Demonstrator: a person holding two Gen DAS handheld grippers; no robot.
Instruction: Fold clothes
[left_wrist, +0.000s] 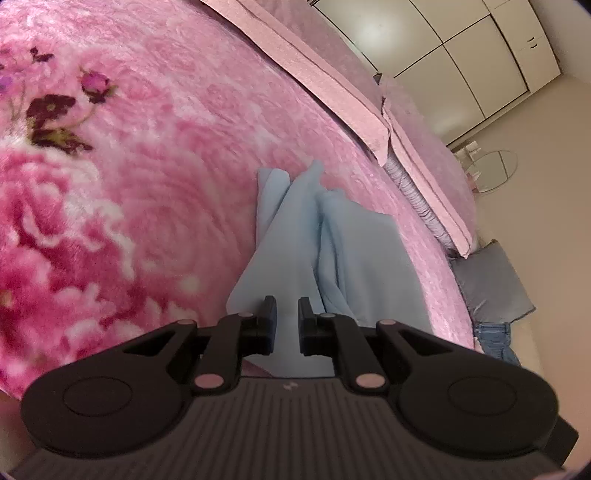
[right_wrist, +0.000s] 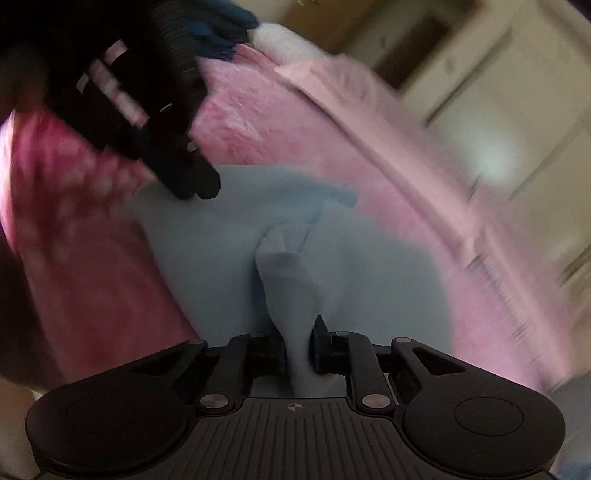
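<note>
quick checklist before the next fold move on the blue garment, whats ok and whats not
1. Right gripper has cloth: ok, a bunched ridge of the light blue garment is pinched between its fingers.
2. Left gripper has cloth: not ok, jaws stand apart over the garment with nothing clamped.
3. Garment lies flat: not ok, folds and ridges run along it in the left wrist view.
4. Garment fully on the pink floral blanket: cannot tell, its near edge is hidden behind the grippers.
5. Grippers clear of each other: ok, the left one sits at the far corner, apart from the right.
6. Right view sharp: not ok, blurred.
</note>
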